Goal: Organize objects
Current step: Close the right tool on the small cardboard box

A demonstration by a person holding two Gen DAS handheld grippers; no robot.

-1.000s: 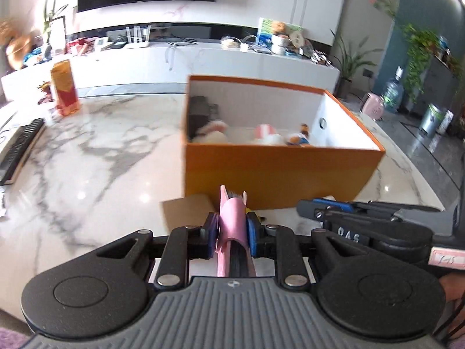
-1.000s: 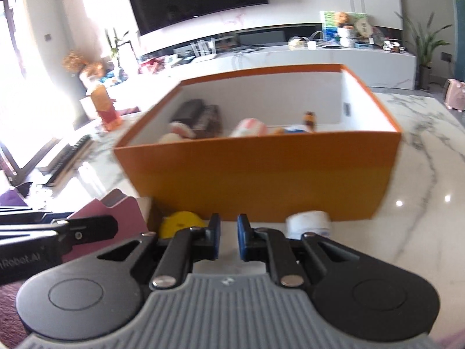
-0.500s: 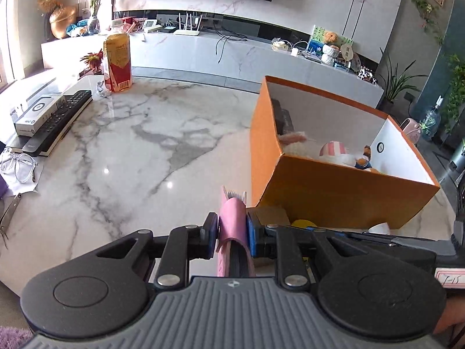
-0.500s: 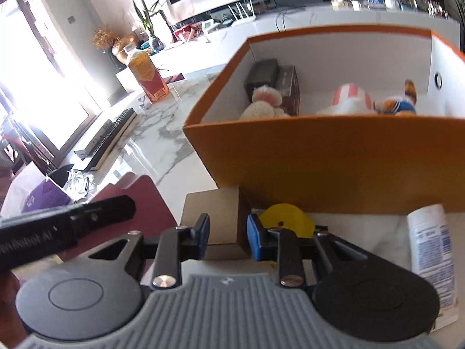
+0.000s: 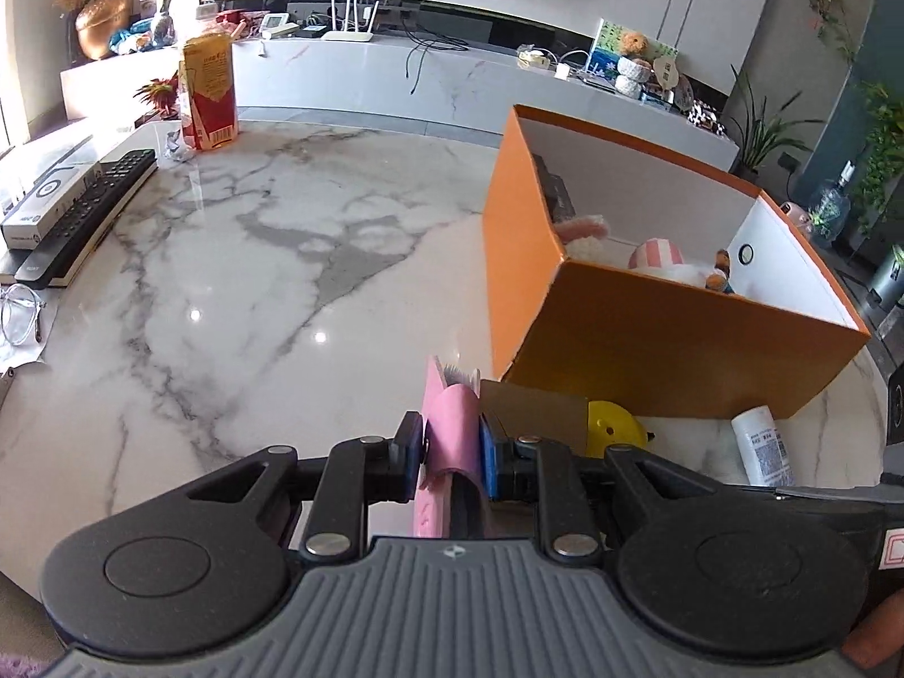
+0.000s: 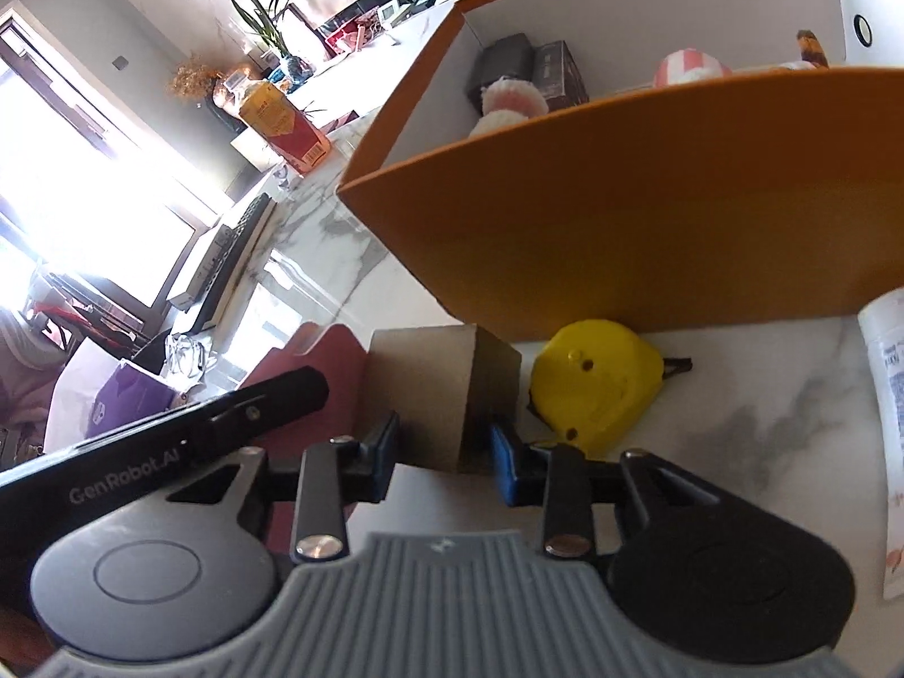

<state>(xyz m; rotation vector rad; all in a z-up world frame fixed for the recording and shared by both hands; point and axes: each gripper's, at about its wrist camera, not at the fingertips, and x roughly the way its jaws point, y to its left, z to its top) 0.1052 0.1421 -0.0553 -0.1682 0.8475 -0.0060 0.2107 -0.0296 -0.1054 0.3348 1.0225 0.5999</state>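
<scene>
The left hand-held gripper point(image 5: 452, 455) pinches a pink booklet point(image 5: 449, 429). The right hand-held gripper point(image 6: 443, 455), jaws just widened, straddles a cardboard cube point(image 6: 435, 395) untouched. The orange box point(image 6: 650, 214) holds plush toys point(image 6: 508, 104) and dark boxes point(image 6: 531, 65).

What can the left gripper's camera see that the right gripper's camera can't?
Only the left wrist view shows the left gripper shut on a pink card, plus glasses. Only the right wrist view shows the right gripper open around the brown cardboard box, and two dark boxes inside. Both show the orange box, yellow tape measure and white tube.
</scene>
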